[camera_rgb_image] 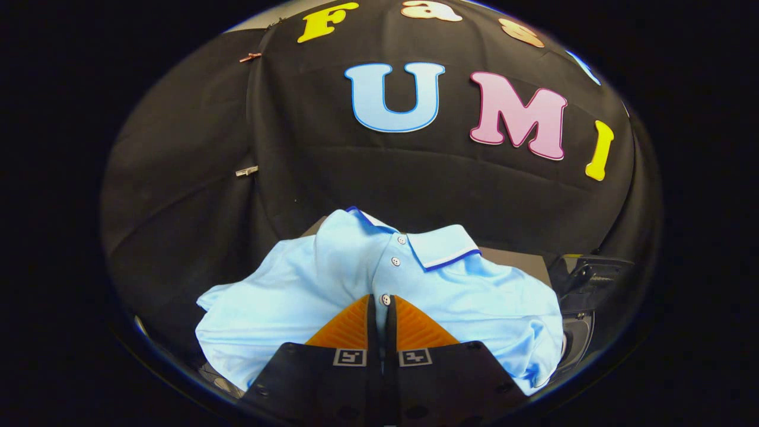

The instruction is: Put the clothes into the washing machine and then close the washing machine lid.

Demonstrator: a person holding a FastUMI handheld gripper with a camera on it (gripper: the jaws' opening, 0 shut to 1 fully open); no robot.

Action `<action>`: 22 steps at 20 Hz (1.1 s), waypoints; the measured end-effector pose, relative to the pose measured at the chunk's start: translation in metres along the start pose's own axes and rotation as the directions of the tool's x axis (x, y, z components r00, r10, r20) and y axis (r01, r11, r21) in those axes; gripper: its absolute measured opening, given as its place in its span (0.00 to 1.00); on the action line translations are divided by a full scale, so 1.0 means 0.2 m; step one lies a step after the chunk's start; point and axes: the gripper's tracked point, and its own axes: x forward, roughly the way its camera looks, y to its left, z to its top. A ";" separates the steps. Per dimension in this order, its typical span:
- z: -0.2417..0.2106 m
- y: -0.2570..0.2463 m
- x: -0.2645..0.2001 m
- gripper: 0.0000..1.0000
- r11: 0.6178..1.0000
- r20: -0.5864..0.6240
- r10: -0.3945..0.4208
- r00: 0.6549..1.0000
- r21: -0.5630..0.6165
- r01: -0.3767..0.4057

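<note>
A light blue polo shirt [296, 284] with a dark-trimmed collar and small buttons hangs bunched just ahead of the fingers. My gripper [379, 299] is shut on the shirt's button placket, with a thin fold of cloth pinched between the two fingers. The shirt drapes to both sides and hides what lies under it. Part of a dark machine [584, 296] with a rounded rim shows to the right of the shirt, beyond the right finger.
The black cloth wall [195, 178] stands close behind the shirt, held by a couple of small clips. A strip of grey surface [516, 258] shows behind the shirt on the right.
</note>
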 end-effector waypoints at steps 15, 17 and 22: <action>0.15 -0.47 -0.31 0.05 0.989 0.077 0.144 0.987 0.034 -0.147; 0.17 -0.57 -0.38 0.05 0.984 0.100 0.173 0.980 0.023 -0.176; 0.19 -0.81 -0.51 0.05 0.970 0.126 0.226 0.966 0.063 -0.235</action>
